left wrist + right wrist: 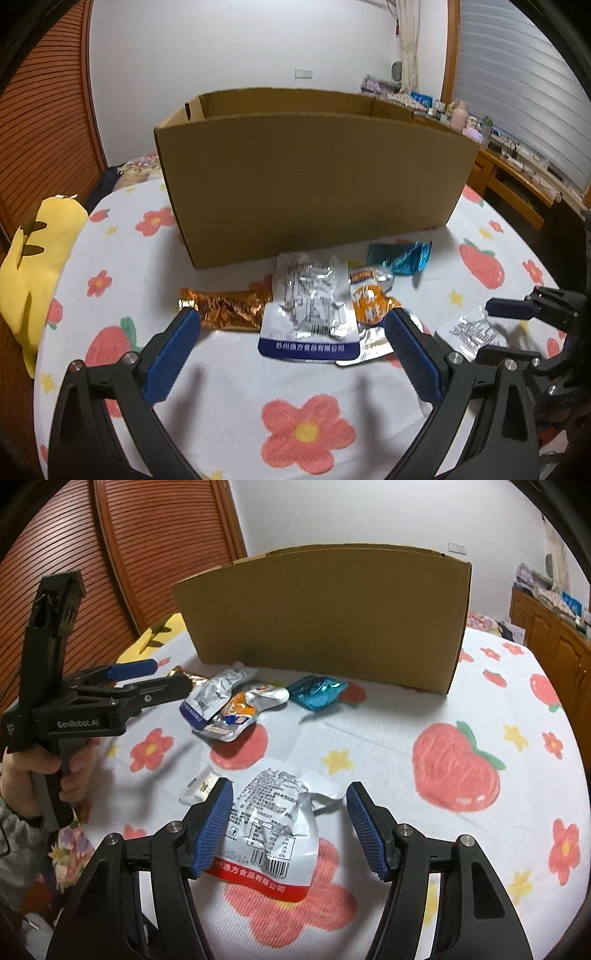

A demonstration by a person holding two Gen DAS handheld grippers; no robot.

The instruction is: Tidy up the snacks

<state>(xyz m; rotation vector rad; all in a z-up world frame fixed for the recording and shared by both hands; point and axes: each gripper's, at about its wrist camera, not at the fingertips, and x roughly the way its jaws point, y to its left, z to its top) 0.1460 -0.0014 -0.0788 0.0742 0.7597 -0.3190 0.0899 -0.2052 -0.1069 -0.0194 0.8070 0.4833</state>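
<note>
While my right gripper (290,827) gapes open, the red-striped silver packet (273,834) lies between its fingers, untouched; left gripper (293,334) open too.

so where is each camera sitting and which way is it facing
Left wrist view: sits on the left hand-held gripper, facing forward and down at the blue-banded silver pouch before the cardboard box; its own open fingers show, with the right hand-held gripper at the right edge.
Right wrist view: sits on the right hand-held gripper, facing down at the red-banded silver pouch; its own open fingers show, with the left hand holding its gripper.
Shared: box, teal wrapper, flowered cloth.
</note>
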